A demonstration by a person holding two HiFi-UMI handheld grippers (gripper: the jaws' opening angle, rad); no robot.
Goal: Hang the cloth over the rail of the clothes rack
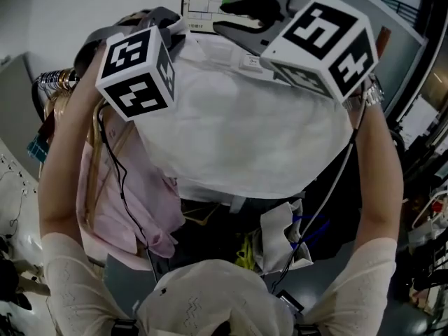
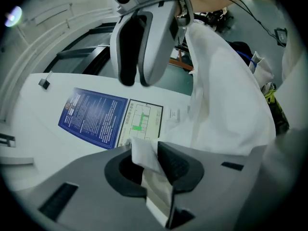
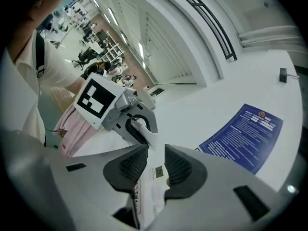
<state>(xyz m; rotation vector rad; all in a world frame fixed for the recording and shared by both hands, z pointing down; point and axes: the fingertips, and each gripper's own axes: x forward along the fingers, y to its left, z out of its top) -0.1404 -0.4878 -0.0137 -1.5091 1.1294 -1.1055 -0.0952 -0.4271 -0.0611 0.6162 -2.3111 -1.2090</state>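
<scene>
White cloth (image 1: 245,131): thin and creased, with a small sewn label near its top edge. It is held up in the air in front of the person, spread between the two grippers, above a pink garment (image 1: 119,187). Left gripper (image 2: 151,153): raised, roughly level, pinching a folded edge of the cloth. Right gripper (image 3: 151,160): raised, roughly level, jaws spread. The labelled edge lies loose between them, and the pads are not pressing on it.
</scene>
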